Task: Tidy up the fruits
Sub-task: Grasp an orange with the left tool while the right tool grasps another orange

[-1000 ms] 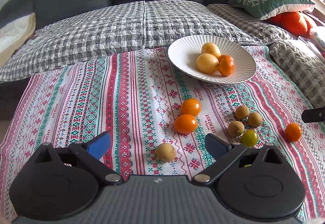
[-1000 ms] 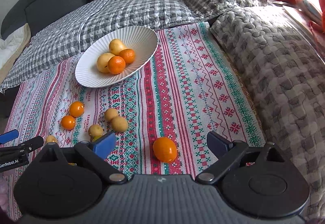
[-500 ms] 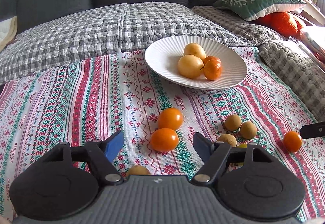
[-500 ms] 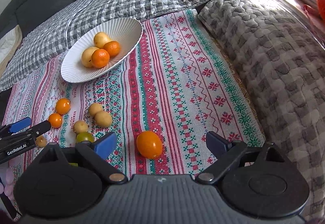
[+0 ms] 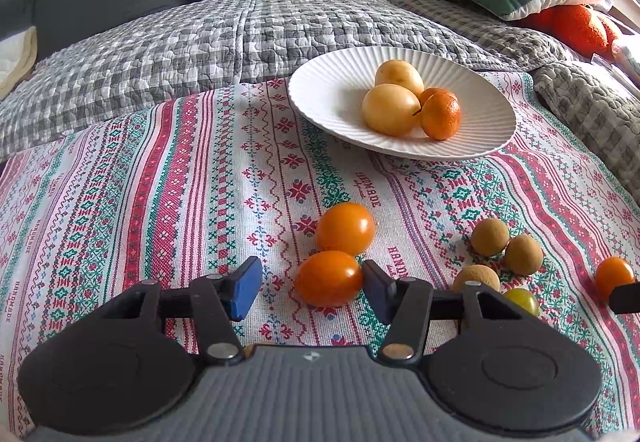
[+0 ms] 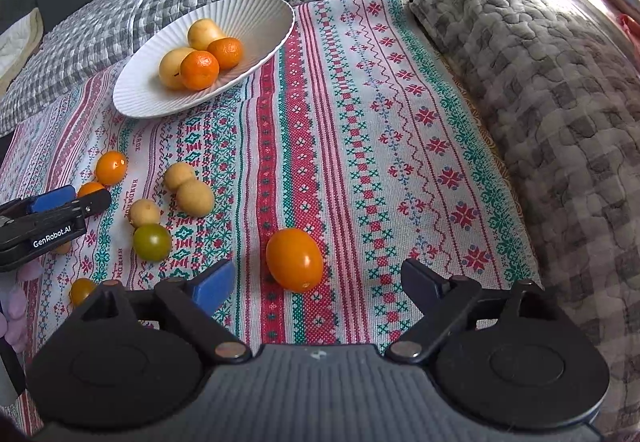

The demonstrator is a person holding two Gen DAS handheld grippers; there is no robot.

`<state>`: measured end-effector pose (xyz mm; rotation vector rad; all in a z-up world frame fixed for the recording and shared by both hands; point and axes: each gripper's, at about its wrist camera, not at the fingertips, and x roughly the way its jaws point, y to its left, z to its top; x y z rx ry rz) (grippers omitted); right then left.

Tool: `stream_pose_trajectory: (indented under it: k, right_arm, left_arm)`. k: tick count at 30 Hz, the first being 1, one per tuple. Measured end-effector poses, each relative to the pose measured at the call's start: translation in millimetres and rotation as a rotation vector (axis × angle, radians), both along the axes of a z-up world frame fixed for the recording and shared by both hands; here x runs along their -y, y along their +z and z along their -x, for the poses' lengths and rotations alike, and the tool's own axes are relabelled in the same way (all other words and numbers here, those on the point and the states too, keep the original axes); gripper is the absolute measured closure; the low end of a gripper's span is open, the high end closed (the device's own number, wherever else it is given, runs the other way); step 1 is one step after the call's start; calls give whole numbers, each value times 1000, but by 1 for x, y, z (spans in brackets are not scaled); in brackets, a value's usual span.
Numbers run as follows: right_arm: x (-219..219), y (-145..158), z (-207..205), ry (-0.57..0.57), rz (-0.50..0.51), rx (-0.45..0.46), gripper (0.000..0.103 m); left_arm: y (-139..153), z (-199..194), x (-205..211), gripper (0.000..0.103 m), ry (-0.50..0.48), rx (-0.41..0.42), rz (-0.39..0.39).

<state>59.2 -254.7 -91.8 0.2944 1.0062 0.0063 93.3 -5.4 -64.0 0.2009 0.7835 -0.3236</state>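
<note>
two grippers are wide open: the left gripper (image 5: 310, 284) has an orange tomato (image 5: 329, 278) between its fingers, the right gripper (image 6: 316, 282) has another tomato (image 6: 294, 260); both lie on the patterned cloth (image 5: 180, 181).

Both wrist cams low, fwd-facing; shared white plate (image 5: 320, 97) (image 6: 256, 13).

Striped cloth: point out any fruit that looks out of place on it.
The white plate holds only four fruits; the rest lie loose on the striped cloth. One green tomato stands out beside the brown fruits. Nothing looks spilled or damaged.
</note>
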Motion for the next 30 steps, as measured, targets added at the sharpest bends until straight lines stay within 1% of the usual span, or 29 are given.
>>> stream_pose_trajectory:
  k: [4,5,6,13,16,18,22,24,29,30]
  right_arm:
    - [-1,-3,-1,2,8,-9,17]
    - [-1,-4,-1,2,10,-12,18]
    - [-2,-5,-2,3,12,-14,18]
    - [-1,-6,-3,-6,17,-13,22]
    - [-2,-5,-2,2,22,4,28]
    - [-4,-6,-3,21,33,17,34]
    - [-12,-6,-4,68,68,33,38]
    - [-17,-5,-4,82,94,40,45]
    - [-23,-6,-5,101,137,54,50]
    - [-23,-6,-5,104,145,57,53]
  left_arm:
    - [-2,-1,3,63,-6,-5,4]
    - [-2,-1,4,70,-11,-5,5]
    - [-2,-1,5,72,-16,-7,4]
    - [3,2,5,72,-26,-10,-16]
    - [7,7,3,72,-34,-13,-26]
    - [10,13,4,72,-49,-19,-38]
    - [12,22,6,72,-71,-40,-57]
    - [12,25,6,72,-74,-61,-47]
    - [15,30,4,72,-68,-93,-8]
    - [15,30,3,72,-65,-100,0]
